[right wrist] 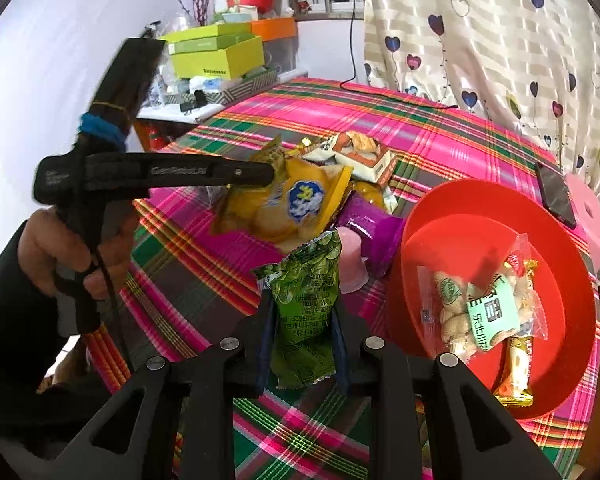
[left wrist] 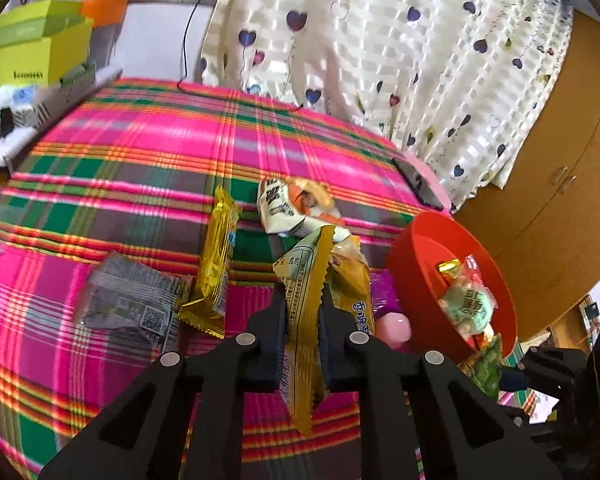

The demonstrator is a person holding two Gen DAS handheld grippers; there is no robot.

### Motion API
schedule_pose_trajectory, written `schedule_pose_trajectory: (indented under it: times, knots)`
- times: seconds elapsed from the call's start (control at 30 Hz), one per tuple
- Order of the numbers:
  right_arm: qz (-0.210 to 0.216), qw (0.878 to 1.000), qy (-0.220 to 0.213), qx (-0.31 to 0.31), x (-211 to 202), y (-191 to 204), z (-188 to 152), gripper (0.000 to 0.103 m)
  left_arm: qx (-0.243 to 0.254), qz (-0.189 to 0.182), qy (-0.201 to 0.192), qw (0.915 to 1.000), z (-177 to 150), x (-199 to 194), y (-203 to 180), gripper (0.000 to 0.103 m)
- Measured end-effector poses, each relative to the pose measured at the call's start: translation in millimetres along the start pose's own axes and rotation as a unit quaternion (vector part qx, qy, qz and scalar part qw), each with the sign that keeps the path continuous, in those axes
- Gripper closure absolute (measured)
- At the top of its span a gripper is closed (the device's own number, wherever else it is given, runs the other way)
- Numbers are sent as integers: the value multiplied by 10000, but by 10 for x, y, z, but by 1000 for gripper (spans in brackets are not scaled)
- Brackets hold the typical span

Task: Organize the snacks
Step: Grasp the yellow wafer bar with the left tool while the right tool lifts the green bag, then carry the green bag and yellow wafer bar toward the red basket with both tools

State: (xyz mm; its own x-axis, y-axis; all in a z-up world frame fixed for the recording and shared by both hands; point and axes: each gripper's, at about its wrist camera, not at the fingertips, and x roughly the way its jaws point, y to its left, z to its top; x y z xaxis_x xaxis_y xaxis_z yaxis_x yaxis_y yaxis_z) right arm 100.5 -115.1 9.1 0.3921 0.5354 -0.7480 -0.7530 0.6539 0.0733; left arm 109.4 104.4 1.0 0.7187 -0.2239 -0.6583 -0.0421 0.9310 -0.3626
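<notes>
Plaid cloth (left wrist: 120,168): one, covering the surface under both your claws.

Red bowl (right wrist: 460,208): one, to the right of and just ahead of your right claw; three packets show in it.

Loose snacks ahead of your left claw: one long gold bar (left wrist: 216,264) to its left, one grey sachet (left wrist: 132,300) further left, one white pouch (left wrist: 296,208) beyond the tips, one pink jelly cup (right wrist: 350,264) beside the bowl.

Left claw (left wrist: 303,300): clamped on one yellow packet (left wrist: 304,320), taken at mid-length and standing between the pads. Judged light, crinkly and slippery; contents likely brittle, so keep the squeeze mild.

Right claw (right wrist: 302,308): clamped on one green packet (right wrist: 306,312), held by its lower half, clear of the cloth. Judged light and soft; grip near the crimped seam for the best hold.
</notes>
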Motion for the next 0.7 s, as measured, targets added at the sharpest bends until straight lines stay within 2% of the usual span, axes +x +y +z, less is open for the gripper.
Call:
schedule_pose_trajectory:
  times: [0.37, 0.7]
  knots:
    - [-47, 9996, -278, -56, -244, 79, 28, 80, 26, 92, -411, 9991, 17, -430, -177, 89]
    - [-242, 9988, -422, -78, -437, 84, 37, 80, -166, -427, -509, 9977, 34, -582, -362, 89]
